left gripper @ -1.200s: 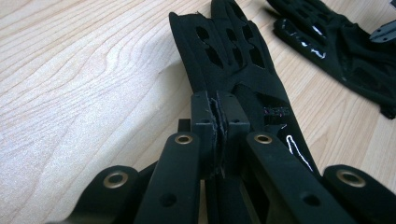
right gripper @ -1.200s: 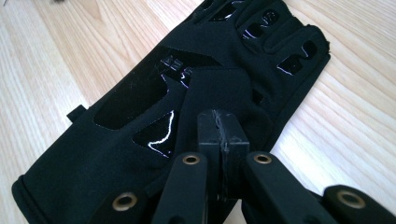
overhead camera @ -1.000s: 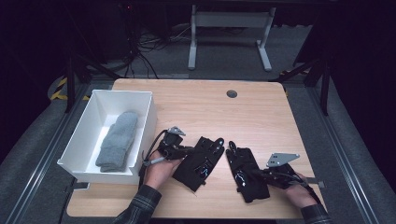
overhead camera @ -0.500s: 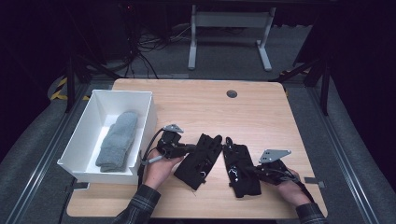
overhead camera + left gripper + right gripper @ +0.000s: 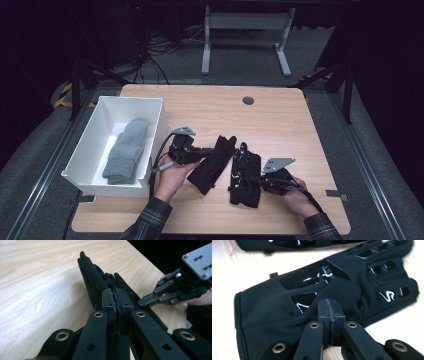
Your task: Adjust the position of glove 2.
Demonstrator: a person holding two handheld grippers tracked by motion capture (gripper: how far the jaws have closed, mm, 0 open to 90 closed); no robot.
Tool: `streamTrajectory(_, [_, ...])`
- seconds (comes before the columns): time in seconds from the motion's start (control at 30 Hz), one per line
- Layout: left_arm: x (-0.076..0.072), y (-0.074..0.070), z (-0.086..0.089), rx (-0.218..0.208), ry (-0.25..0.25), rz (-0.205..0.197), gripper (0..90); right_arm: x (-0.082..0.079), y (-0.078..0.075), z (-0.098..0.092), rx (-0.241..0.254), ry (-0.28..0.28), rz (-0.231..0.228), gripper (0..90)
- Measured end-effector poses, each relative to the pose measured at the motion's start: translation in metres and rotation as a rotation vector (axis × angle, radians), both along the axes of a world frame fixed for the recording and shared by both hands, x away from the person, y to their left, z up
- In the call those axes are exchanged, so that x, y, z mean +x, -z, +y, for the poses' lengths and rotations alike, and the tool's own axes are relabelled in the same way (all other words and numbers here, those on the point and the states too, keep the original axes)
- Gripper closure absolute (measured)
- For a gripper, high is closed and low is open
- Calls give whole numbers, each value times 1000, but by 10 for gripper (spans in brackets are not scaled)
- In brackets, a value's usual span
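A wooden desk (image 5: 280, 115) held two black gloves side by side near its front edge, with a white bin (image 5: 95, 145) at its left side. Inside the bin lay a folded grey sock (image 5: 125, 150). Just right of the bin, the left gripper (image 5: 207, 151) rested on the desk in a person's hand (image 5: 172, 175), its fingers (image 5: 107, 305) clenched on the edge of the left glove (image 5: 212, 162), which was lifted and tilted there. Right of that glove, and apart from it by a narrow strip of desk, lay the right glove (image 5: 245, 172), flat, with glossy patches on its back. The right gripper (image 5: 255, 179) met this glove from the right, its fingers (image 5: 335, 315) clenched on a pinch of the fabric near the cuff.
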State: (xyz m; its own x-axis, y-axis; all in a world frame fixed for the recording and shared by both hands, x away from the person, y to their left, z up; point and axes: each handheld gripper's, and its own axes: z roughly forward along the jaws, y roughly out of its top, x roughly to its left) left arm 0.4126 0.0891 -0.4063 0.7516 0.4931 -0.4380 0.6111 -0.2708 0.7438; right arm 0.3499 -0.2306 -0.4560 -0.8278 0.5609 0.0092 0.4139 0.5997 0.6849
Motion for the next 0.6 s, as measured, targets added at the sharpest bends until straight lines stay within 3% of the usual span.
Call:
streamTrajectory(0.3, [4, 1, -7, 2, -25, 6, 876, 7, 2, 22, 16, -31, -5, 900])
streamTrajectory(0.43, [6, -1, -5, 36, -53, -6, 875, 7, 2, 28, 18, -47, -6, 900])
streamTrajectory(0.6, [13, -5, -5, 45, -63, -13, 875, 7, 3, 30, 23, -52, -7, 900])
